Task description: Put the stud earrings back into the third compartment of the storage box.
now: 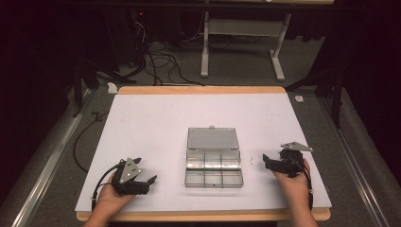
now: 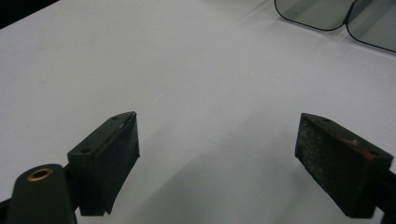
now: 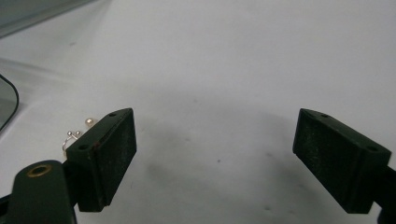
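Left tongs (image 1: pixel 142 177) rest on the white counter (image 1: pixel 156 123) at its near left, jaws spread, nothing between them. Right tongs (image 1: pixel 268 161) at near right, jaws likewise spread and empty, pointed toward the clear plastic six-compartment organiser box (image 1: pixel 213 170), lid open flat behind it, at counter centre. Small pearl-and-wire earring (image 3: pixel 77 133) lies on the counter just beside the right tongs' left jaw, not touching the box.

A small earring (image 3: pixel 74 136), seemingly a pearl bead on a thin silver wire hook, lies on the white table just outside the right gripper's (image 3: pixel 215 158) left finger (image 3: pixel 105 156), partly hidden behind it.
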Demonstrator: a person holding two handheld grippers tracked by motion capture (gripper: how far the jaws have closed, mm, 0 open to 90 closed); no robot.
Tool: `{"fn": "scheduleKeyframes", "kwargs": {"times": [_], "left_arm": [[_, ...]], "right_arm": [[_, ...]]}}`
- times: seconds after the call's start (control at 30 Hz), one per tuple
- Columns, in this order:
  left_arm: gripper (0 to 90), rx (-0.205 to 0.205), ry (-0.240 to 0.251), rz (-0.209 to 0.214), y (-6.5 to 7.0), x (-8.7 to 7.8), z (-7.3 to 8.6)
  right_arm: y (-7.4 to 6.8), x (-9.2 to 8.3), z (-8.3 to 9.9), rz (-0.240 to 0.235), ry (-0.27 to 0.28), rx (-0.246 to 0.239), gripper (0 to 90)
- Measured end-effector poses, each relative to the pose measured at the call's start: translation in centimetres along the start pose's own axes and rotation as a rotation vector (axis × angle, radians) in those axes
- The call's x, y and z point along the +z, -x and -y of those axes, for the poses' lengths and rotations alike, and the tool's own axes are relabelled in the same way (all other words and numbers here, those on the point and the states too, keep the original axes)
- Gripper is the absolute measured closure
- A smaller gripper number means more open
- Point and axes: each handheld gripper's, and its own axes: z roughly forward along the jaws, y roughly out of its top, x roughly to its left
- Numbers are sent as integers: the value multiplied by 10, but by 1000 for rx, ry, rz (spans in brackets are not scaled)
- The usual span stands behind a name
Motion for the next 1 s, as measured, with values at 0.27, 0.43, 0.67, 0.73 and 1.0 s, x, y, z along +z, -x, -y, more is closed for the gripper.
{"fn": "scheduleKeyframes", "kwargs": {"times": [0.27,0.43,0.67,0.73,1.0], "left_arm": [[143,-32,-2,4,-4,0,0],[143,-51,8,13,-6,0,0],[143,-51,19,15,-6,-1,0],[143,-56,20,17,-7,-1,0],[143,-58,13,24,-7,-1,0]], "right_arm": [[0,-20,0,-6,59,-10,169],[3,-31,-1,4,93,16,168],[-3,-34,-3,4,84,-12,227],[-6,-34,-4,-2,82,-14,228],[-9,-30,-4,-23,20,-20,309]]}}
